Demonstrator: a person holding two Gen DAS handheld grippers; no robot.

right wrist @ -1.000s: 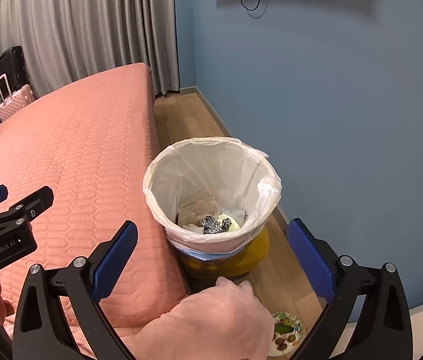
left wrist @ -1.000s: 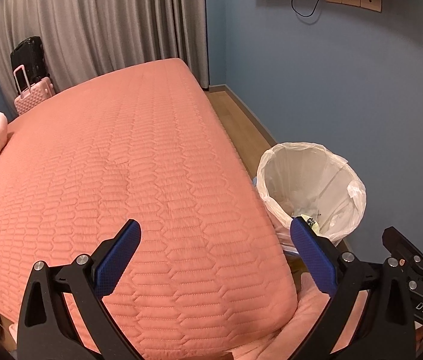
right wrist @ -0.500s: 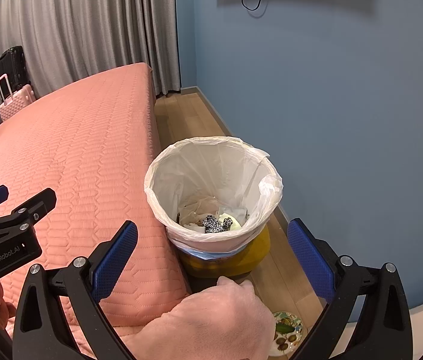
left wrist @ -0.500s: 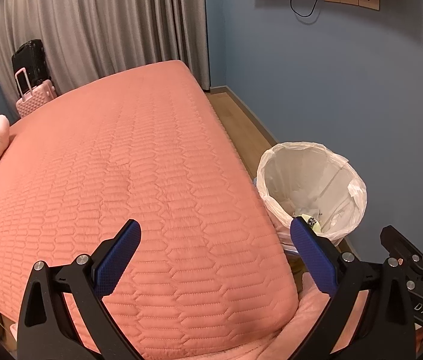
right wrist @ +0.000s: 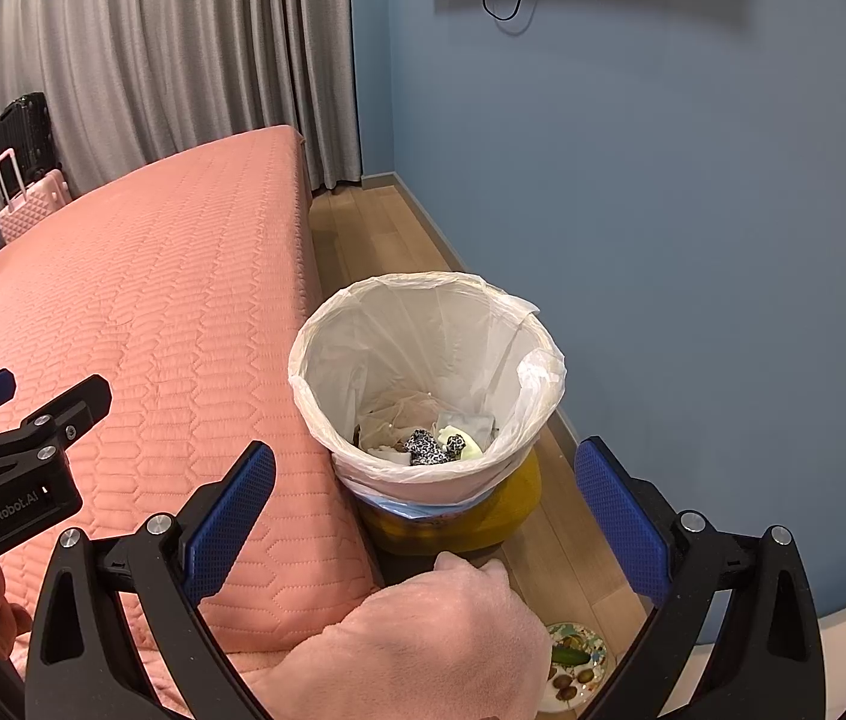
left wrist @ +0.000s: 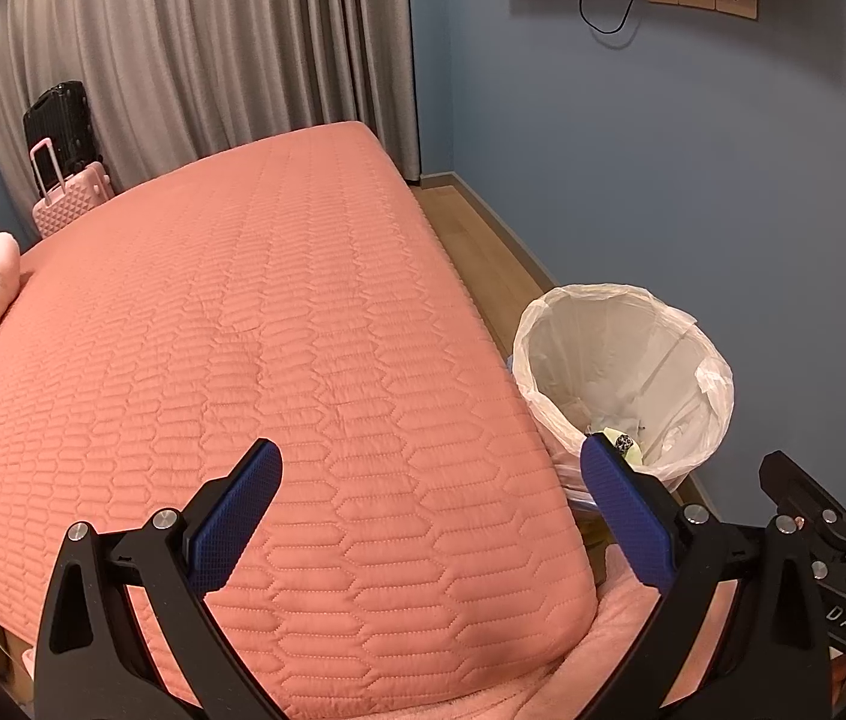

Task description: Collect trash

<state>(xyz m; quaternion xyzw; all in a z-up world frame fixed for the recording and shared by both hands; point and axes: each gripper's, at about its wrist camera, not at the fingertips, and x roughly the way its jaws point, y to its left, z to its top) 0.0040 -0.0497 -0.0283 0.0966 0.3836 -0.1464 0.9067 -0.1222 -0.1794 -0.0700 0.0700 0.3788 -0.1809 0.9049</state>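
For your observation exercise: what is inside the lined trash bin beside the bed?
Inside the trash bin lie crumpled white paper, a black-and-white patterned scrap and a pale yellow piece. The pile hides anything beneath it.

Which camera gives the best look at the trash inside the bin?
The right wrist view: it looks down into the bin, showing the trash at the bottom. The left wrist view shows only a sliver behind a gripper finger.

Blue walls (right wrist: 693, 210) are enclosing the room. Grey curtains (left wrist: 195, 60) are hanging across the upper left of the frame. A bed (left wrist: 243, 330) with a quilted salmon cover is filling the centre. Wood flooring (right wrist: 375, 234) is running along the right wall. Two suitcases (left wrist: 63, 180), black and pink, are standing at far left.
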